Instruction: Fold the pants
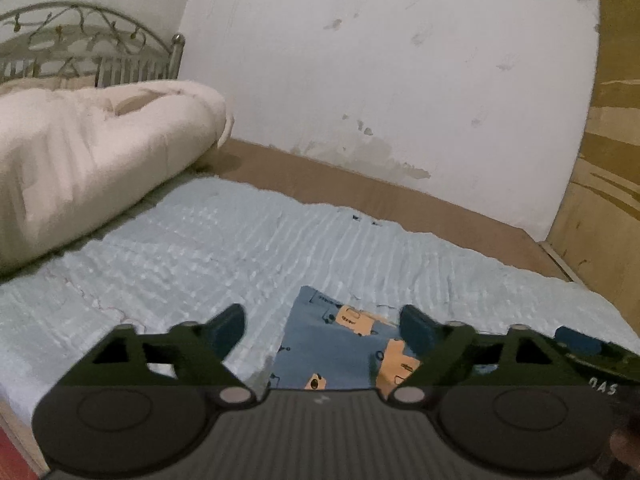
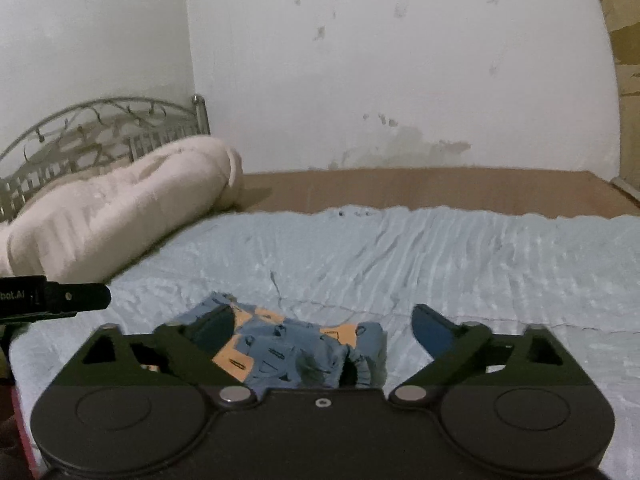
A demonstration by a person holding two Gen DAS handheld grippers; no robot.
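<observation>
The pants (image 1: 340, 352) are blue with orange patches and small dark prints. They lie folded into a small bundle on the light blue bedsheet (image 1: 200, 248). My left gripper (image 1: 322, 316) is open just above them, its pads apart on either side of the cloth and not pressing it. In the right wrist view the pants (image 2: 288, 348) show a rumpled, gathered end toward the right. My right gripper (image 2: 323, 312) is open too, with the bundle low between its fingers and untouched. A part of the left gripper's body (image 2: 60, 298) shows at the left edge.
A rolled cream blanket (image 1: 100, 160) lies at the left by a metal headboard (image 1: 80, 40). A brown strip of bare mattress (image 1: 360, 188) runs along the white wall behind the sheet. A wooden panel (image 1: 608, 200) stands at the right.
</observation>
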